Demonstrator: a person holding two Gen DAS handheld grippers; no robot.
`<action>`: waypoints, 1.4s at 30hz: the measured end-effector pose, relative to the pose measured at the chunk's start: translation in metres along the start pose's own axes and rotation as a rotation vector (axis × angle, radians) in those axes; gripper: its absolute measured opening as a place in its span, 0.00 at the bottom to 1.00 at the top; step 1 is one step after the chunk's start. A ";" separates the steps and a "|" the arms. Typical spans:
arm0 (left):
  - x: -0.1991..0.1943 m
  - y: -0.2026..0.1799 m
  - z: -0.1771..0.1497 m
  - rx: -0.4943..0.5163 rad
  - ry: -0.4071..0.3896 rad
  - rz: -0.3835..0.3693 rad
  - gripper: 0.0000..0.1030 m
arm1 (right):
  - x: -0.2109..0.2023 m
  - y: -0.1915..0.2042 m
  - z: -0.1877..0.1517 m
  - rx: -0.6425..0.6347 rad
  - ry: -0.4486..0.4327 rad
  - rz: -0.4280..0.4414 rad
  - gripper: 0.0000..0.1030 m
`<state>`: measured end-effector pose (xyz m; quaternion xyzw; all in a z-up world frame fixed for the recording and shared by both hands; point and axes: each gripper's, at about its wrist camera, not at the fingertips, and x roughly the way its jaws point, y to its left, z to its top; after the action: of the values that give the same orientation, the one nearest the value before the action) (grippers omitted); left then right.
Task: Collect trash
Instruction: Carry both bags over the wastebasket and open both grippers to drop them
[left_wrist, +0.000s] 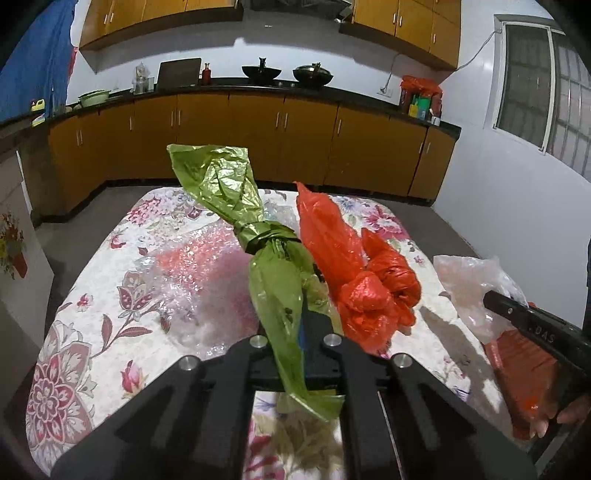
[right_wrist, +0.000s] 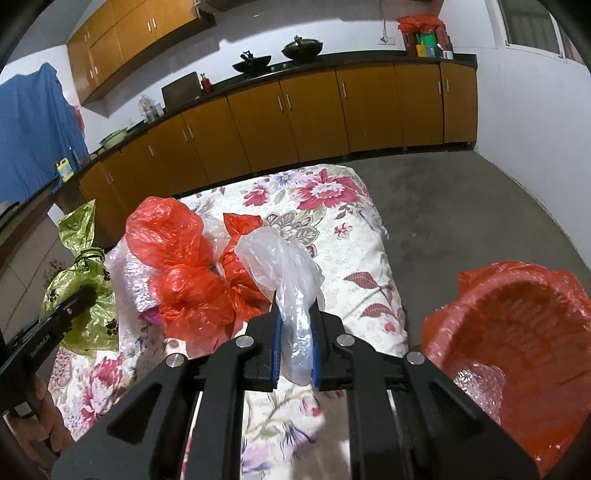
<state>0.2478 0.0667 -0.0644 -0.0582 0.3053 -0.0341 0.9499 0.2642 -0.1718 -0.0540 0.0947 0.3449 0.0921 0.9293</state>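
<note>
My left gripper is shut on a knotted green plastic bag and holds it above the floral-covered table. The green bag also shows at the left in the right wrist view. My right gripper is shut on a clear plastic bag, which also shows at the right in the left wrist view. A crumpled red plastic bag lies on the table between both grippers and also shows in the right wrist view. Bubble wrap lies under the bags.
A red basket lined with red plastic stands off the table's right side, with some bubble wrap inside. Kitchen cabinets and a dark counter run along the far wall. Grey floor surrounds the table.
</note>
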 end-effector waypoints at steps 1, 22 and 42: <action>-0.003 -0.001 0.000 0.000 -0.002 -0.005 0.03 | -0.005 -0.002 0.000 0.005 -0.007 -0.002 0.12; -0.042 -0.106 -0.004 0.131 -0.020 -0.225 0.03 | -0.115 -0.059 -0.008 0.123 -0.178 -0.130 0.12; -0.037 -0.211 -0.024 0.276 0.020 -0.412 0.04 | -0.163 -0.124 -0.025 0.250 -0.249 -0.254 0.12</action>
<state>0.1976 -0.1412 -0.0342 0.0113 0.2888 -0.2691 0.9187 0.1392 -0.3271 -0.0003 0.1758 0.2452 -0.0819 0.9499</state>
